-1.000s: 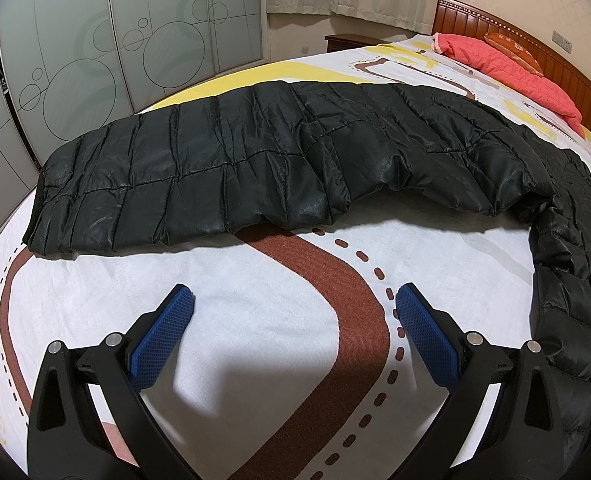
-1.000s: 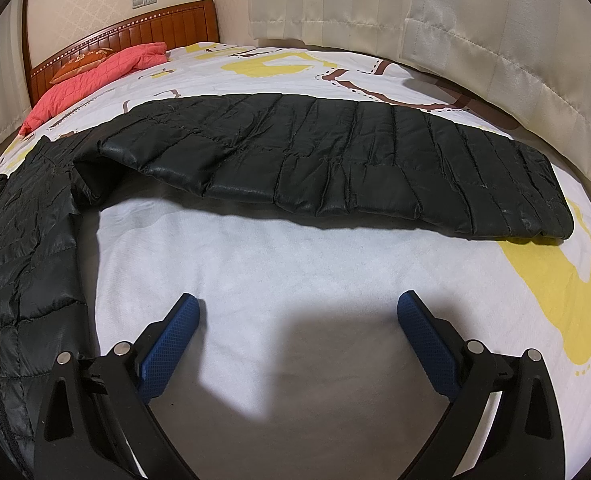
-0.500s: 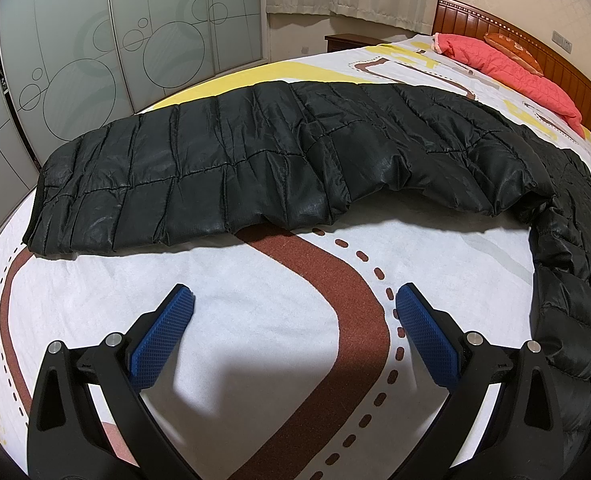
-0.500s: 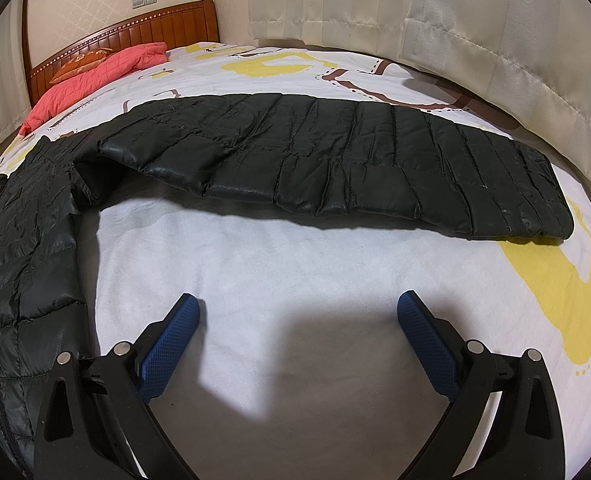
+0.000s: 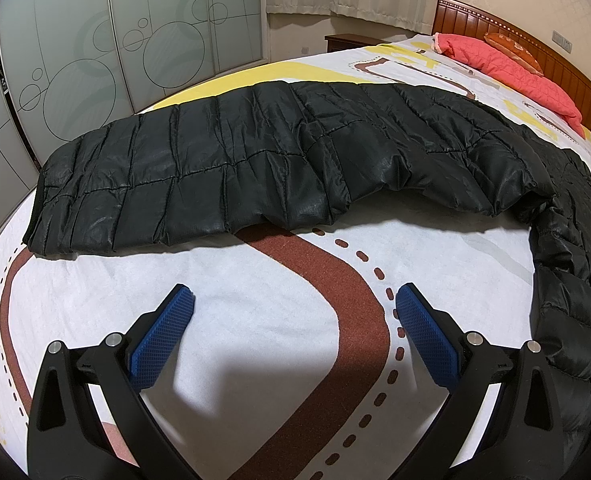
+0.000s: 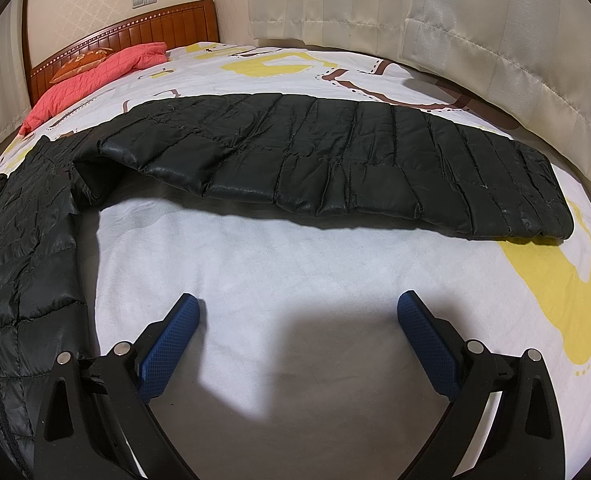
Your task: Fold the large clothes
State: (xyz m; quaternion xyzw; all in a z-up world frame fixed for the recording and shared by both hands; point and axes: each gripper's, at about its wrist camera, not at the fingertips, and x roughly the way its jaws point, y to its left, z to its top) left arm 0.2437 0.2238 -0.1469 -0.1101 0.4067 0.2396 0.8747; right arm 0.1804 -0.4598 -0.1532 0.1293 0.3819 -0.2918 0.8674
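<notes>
Black quilted jacket [image 5: 279, 168] lay spread on the bed [image 5: 279, 360], both claws wide and empty.

Its puffy, slightly shiny sleeves stretched toward the two side edges of the bed, one in each wrist view, while the body [image 6: 19, 264] ran down toward the foot edge between the claws. The left gripper [image 5: 294, 300] and right gripper [image 6: 298, 307] each hovered over bare printed bedsheet, jaws spread wide, blue ribbed pads near the sleeves but not touching them. Folding looked not yet begun; the next move probably called for pinching a sleeve at its cuff [image 6: 551, 216] and carrying it in across the body. How the hem lay was hard to tell. A red pillow [image 5: 507, 64] sat by the wooden headboard [image 6: 127, 28].
</notes>
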